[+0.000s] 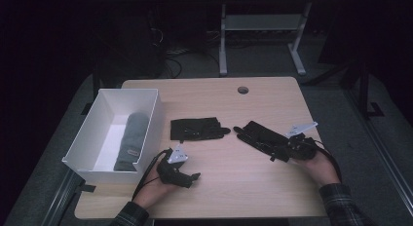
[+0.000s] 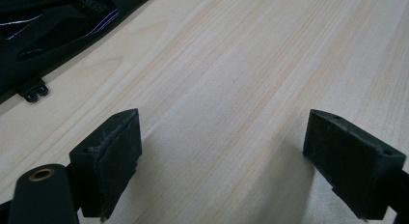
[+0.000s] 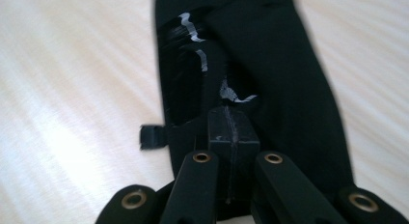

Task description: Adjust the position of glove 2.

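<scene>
Two black gloves (image 1: 199, 127) on the wooden table (image 1: 253, 187), right gripper (image 1: 292, 145) clamped on the right-hand glove (image 1: 260, 136), left gripper (image 1: 187, 177) jaws wide over bare wood, one white box (image 1: 97, 123) holding one grey roll (image 1: 132, 138).

I see the box (image 1: 146, 97) at the table's (image 1: 253, 187) left edge, a rolled cloth (image 1: 132, 138) inside, two gloves (image 1: 197, 127) (image 1: 260, 136) mid-table.

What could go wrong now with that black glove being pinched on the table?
The right tongs are shut on just the cuff end of the right glove, so it might slip out or drag limply when lifted. Its fingers point toward the other glove close by, so pulling it across could snag or shift that one. The left tongs are open over bare table, offering no support.
</scene>
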`<action>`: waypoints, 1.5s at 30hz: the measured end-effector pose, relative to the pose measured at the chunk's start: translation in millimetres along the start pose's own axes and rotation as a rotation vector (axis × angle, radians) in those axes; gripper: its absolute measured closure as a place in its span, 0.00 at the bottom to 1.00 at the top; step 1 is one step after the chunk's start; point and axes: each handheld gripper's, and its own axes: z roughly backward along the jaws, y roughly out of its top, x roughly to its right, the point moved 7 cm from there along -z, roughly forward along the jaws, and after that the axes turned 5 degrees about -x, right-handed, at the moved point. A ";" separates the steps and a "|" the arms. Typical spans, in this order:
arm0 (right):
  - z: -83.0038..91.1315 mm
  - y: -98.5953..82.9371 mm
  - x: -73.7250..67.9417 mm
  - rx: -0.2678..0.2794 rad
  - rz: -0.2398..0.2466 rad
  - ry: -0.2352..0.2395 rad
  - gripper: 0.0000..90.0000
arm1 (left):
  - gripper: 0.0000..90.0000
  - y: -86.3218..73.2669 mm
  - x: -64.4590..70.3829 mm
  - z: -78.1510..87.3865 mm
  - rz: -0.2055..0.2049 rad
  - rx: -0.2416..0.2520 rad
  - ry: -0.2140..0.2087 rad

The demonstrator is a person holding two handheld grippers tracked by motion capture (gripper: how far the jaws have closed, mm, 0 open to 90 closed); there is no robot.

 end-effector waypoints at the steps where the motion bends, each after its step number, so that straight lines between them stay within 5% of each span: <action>1: -1.5 0.6 -4.0 -0.007 0.016 0.011 1.00 | 0.14 0.0 0.0 0.0 0.000 0.000 0.000; 16: -4.4 3.9 -51.5 -0.032 0.129 0.183 1.00 | 0.14 0.6 -0.1 -0.5 -0.001 0.000 0.000; 31: -10.9 10.3 -101.5 -0.045 0.281 0.292 1.00 | 0.14 0.9 0.1 -0.7 0.002 0.001 -0.001; 40: -9.0 13.1 -102.0 -0.021 0.310 0.283 1.00 | 0.14 1.0 0.2 -0.8 0.002 0.003 -0.001; 45: 3.9 18.5 -89.5 0.050 0.232 0.245 1.00 | 0.14 0.9 0.1 -0.9 0.003 0.003 -0.001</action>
